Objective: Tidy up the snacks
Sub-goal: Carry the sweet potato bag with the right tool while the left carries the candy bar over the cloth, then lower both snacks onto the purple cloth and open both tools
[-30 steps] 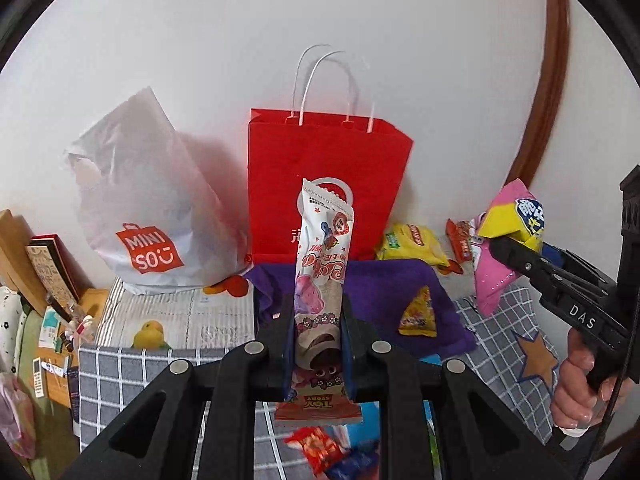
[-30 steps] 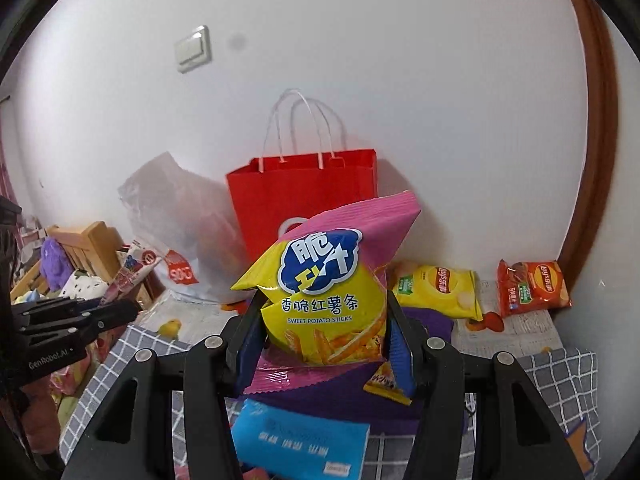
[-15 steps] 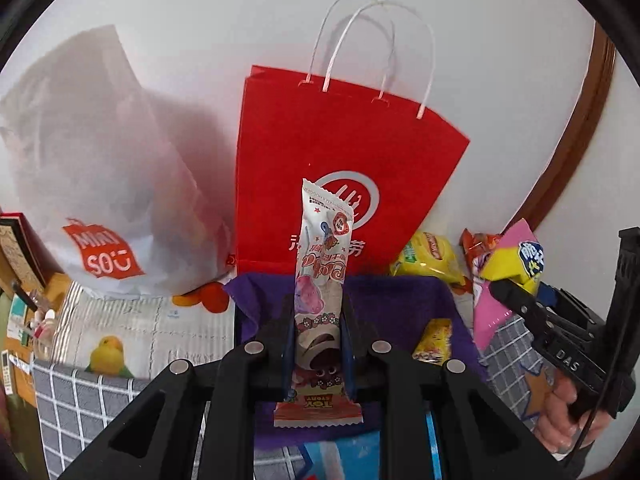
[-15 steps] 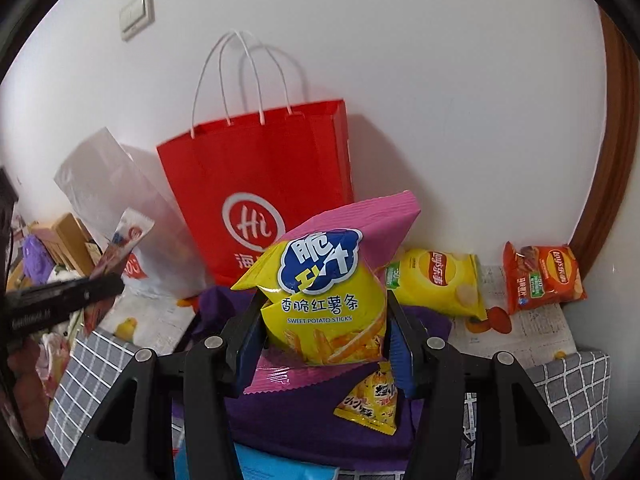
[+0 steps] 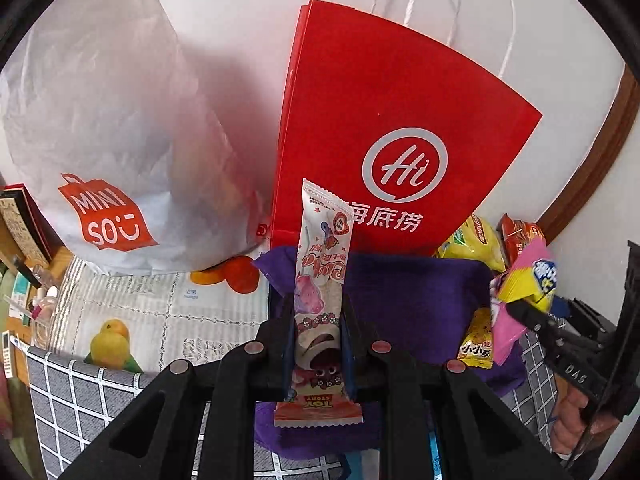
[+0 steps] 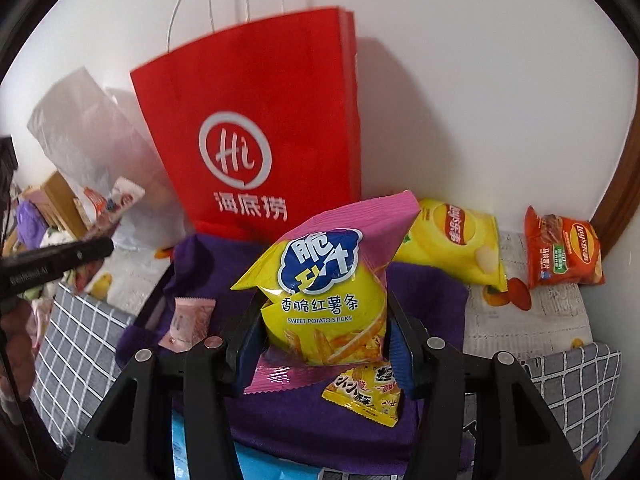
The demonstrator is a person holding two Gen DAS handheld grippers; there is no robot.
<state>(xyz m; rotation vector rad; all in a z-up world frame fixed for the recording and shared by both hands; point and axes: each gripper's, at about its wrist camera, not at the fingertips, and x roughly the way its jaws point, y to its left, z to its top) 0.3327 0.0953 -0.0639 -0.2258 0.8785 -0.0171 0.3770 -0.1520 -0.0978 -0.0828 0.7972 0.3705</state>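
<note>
- Crinkly film up front: the left gripper (image 5: pixel 318 350) is clamped on a tall white-and-pink snack stick (image 5: pixel 322 276), held upright, jaws pinching it low on the body with the bottom seal hanging below them.
- That pack looks feather-light and floppy above the pinch; I'd judge the long free top will sway, so the low-middle hold is about right, clear of the crimped seals.
- Over on the other side, the right gripper (image 6: pixel 320 330) is closed around a yellow-and-pink bag of sweet potato sticks (image 6: pixel 324 288), squeezing its lower half.
- Puffy, air-filled, slick foil, brittle sticks inside: my call is a gentle squeeze only, since a hard one could crush the contents or let the bag squirt out.
- Just beyond both tools, a purple cloth (image 6: pixel 424 280) spreads across the surface, with a small yellow packet (image 6: pixel 366 394) lying flat on it beneath the right gripper's jaws and a small pink packet (image 6: pixel 188 320) to the left.
- Those flat sachets sit flush on soft fabric; an edge or corner pinch seems the likeliest way in.
- Further back right, a yellow crisp bag (image 6: pixel 460 244) and an orange crisp bag (image 6: pixel 564 254) lean near the wall, a little apart.
- Back centre, the red paper bag (image 5: pixel 384 140) stands upright against the wall, mouth not visible from here, so I can't tell what's inside.
- Far left, a white plastic shopping bag (image 5: pixel 112 152) slumps beside it.
</note>
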